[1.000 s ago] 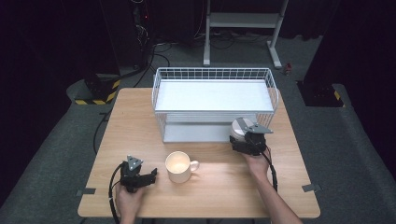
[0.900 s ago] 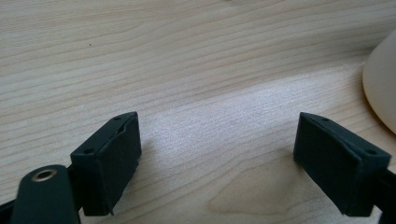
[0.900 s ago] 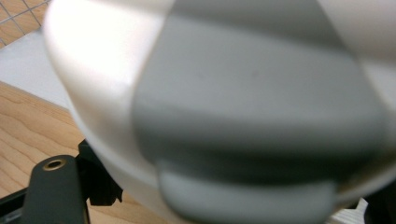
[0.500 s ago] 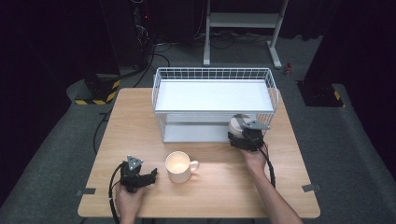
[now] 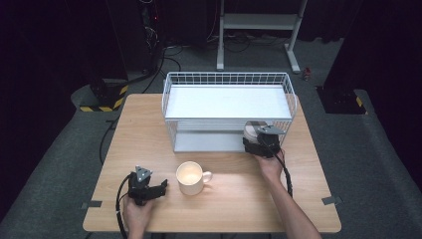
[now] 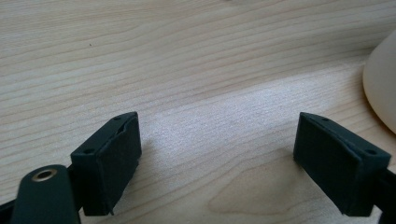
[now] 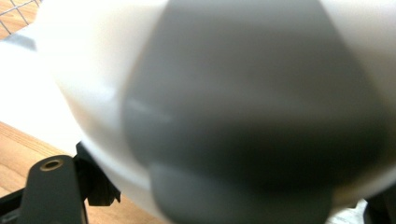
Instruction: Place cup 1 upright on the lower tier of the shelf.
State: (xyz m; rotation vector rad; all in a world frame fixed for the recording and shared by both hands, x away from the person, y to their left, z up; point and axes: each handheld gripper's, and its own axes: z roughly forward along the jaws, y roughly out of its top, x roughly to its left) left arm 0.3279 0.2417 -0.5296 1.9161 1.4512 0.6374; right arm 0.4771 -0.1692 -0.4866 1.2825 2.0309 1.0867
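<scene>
My left gripper (image 5: 161,188) (image 6: 217,158) rests low on the wooden table (image 5: 139,129) at the front left, open, with bare wood between its jaws. Just to its right stands a cream mug (image 5: 190,177) (image 6: 380,88), upright, handle to the right, apart from the jaws. My right gripper (image 5: 251,136) (image 7: 233,196) is shut on a white and grey rounded object (image 5: 253,130) (image 7: 233,93), held at the right end of the white wire rack (image 5: 226,79), level with its lower shelf. That object is blurred and very close in the right gripper view.
The two-tier wire rack stands at the back middle of the table, its white top shelf bare. Cables trail from both grippers toward the front edge. Beyond the table lie a dark floor, a white stand and a yellow-black striped block.
My right gripper has shifted slightly left and toward the rack with the white and grey object in it. The left gripper and the mug have stayed put.
</scene>
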